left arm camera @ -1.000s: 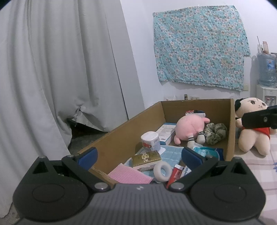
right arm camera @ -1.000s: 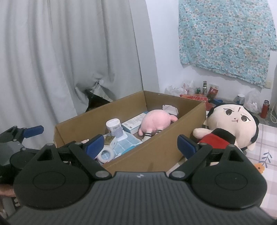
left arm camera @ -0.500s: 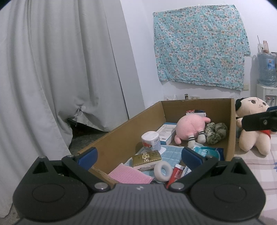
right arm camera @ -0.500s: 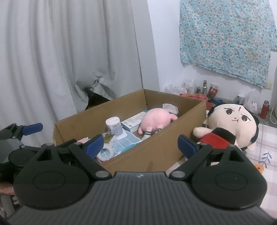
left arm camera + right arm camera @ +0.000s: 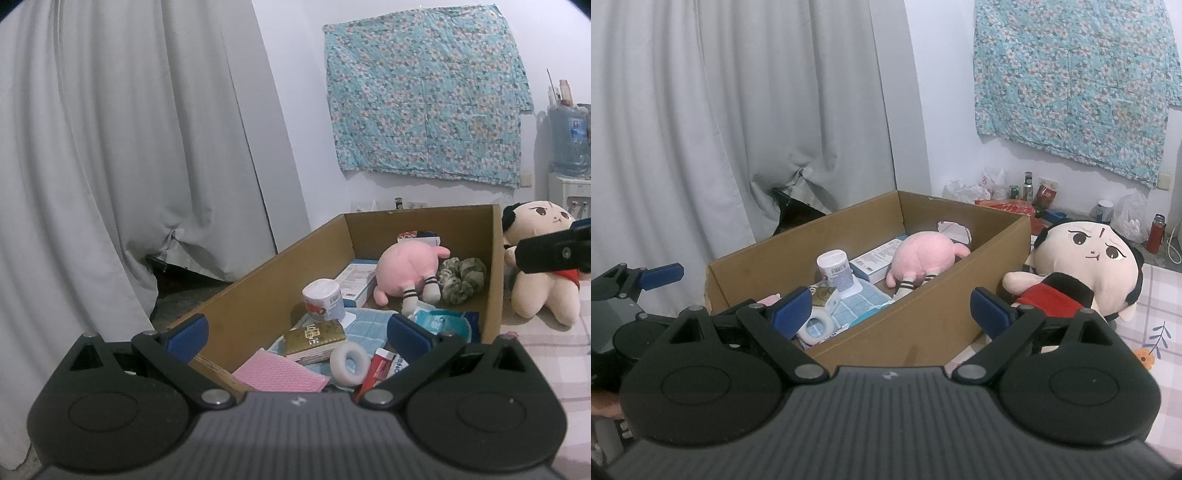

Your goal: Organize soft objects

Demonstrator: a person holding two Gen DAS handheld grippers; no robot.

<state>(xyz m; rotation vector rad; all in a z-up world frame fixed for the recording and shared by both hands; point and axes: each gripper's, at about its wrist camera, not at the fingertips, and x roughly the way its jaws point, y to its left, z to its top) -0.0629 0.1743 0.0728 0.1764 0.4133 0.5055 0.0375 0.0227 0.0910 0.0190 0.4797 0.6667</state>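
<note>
We noted little change over the last second: the right gripper [image 5: 892, 308] had edged slightly nearer the cardboard box [image 5: 923, 325]. Both it and the left gripper [image 5: 297, 328] gaped empty. Big-headed doll [image 5: 1082, 273] sat just outside the box; pink plush [image 5: 923, 254] lay inside. No grasp begun.

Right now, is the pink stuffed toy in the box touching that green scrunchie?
Touching. In the left wrist view the pink plush lies against the green scrunchie, one striped leg pressed to it with no gap showing.

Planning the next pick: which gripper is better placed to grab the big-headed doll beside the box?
Right. The right gripper is open and nearer the doll; the left gripper faces the box.
</note>
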